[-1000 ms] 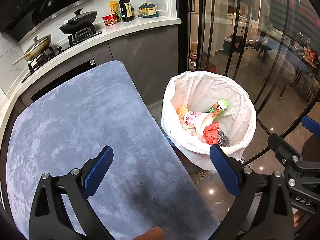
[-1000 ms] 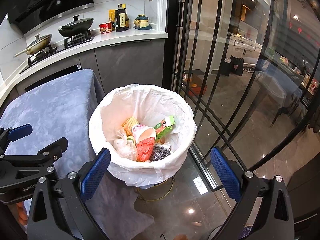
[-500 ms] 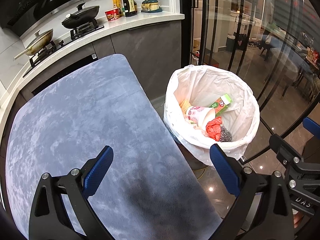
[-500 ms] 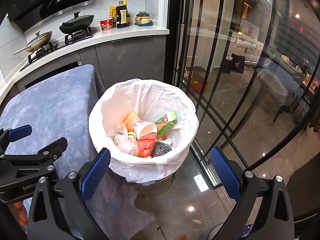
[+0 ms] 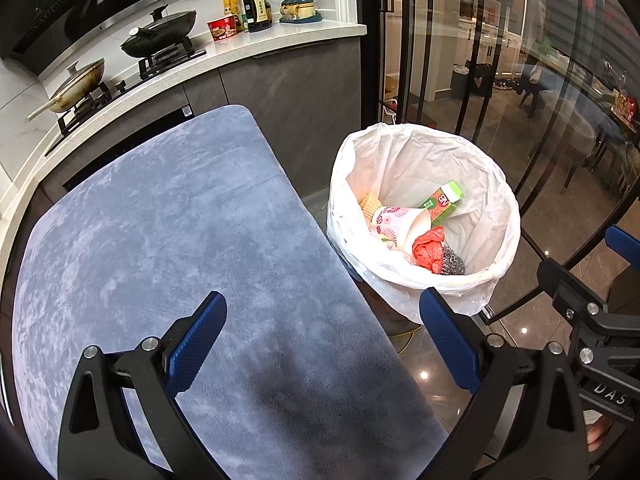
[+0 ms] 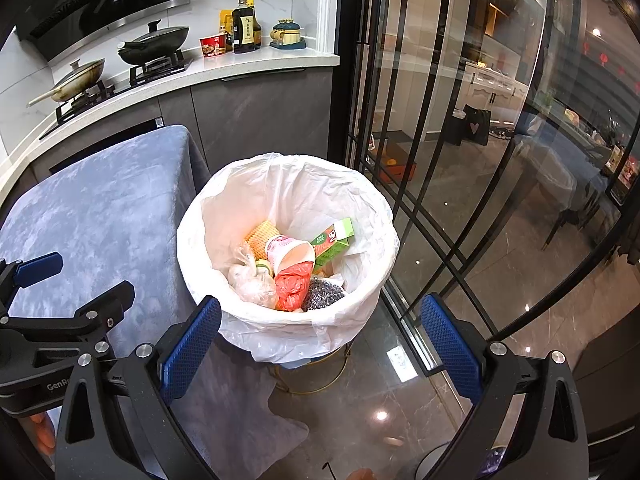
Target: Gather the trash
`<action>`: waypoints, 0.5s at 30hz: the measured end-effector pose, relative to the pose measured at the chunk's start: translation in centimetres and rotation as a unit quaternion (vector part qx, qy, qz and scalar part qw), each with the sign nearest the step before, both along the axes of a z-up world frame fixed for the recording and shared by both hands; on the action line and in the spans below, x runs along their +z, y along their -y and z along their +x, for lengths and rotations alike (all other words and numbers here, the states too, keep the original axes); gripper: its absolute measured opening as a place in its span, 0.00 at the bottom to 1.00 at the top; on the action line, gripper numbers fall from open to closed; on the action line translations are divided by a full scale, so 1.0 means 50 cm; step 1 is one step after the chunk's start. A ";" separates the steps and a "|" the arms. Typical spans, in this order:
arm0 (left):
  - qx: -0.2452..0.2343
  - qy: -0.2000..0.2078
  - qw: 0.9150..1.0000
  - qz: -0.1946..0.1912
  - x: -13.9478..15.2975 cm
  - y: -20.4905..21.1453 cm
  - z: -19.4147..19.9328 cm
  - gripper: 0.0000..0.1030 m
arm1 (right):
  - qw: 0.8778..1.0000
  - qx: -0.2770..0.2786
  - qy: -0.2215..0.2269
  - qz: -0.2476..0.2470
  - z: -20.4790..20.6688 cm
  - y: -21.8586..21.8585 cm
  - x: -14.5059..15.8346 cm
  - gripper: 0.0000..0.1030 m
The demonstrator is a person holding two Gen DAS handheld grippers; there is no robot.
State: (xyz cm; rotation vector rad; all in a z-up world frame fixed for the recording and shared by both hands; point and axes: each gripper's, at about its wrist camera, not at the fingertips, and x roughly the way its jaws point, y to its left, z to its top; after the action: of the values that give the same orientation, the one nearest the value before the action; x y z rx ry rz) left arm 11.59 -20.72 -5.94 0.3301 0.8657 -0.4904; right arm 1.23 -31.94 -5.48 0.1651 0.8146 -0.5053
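Two grippers up, both with jaws spread wide, nothing held. Left gripper [image 5: 323,340] over blue-grey cloth bench [image 5: 160,240], near its right edge; jaws empty, pads [image 5: 196,344] well apart. Right gripper [image 6: 320,344] above floor just in front of bin [image 6: 288,320], jaws equally wide, empty. Left gripper also visible at left edge of right view [image 6: 36,268], right gripper at right edge of left view [image 5: 622,240].

Bin with white bag liner [image 5: 424,168] just beside bench's right edge, on glossy dark floor [image 6: 400,400], on gold wire stand [image 6: 316,380]. Trash all inside bin: green carton [image 6: 332,240] leaning toward far right wall, pink patterned paper cup [image 6: 286,250] on its side, mouth facing near, yellow ridged piece [image 6: 260,236] behind cup, red crumpled bag [image 6: 294,284] in front of cup, steel scourer [image 6: 322,298] right of red bag, clear crumpled plastic [image 6: 250,284] on left. Same pile in left view: carton [image 5: 442,200], cup [image 5: 400,220], red bag [image 5: 428,248], scourer [image 5: 452,264].

Bench top bare of trash, only shadow at near end. Behind: counter [image 5: 256,46] with stove, black wok [image 5: 160,36], pan [image 5: 76,84], red cup noodle tub [image 5: 222,28], dark bottle [image 5: 254,4]. Glass doors [image 6: 460,140] to right of bin.
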 end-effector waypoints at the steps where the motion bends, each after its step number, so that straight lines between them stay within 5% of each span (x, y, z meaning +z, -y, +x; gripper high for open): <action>1: 0.000 0.000 1.000 0.000 0.001 0.001 0.000 0.90 | 1.000 0.000 0.000 0.000 0.000 0.000 0.000 0.93; 15: -0.001 0.001 1.000 0.002 -0.004 -0.004 -0.002 0.90 | 1.000 0.000 -0.001 0.000 0.000 0.001 0.000 0.93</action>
State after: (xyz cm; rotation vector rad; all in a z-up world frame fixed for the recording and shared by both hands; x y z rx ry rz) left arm 11.47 -20.54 -6.14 0.3347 0.8651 -0.4916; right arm 1.24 -31.97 -5.47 0.1653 0.8157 -0.5062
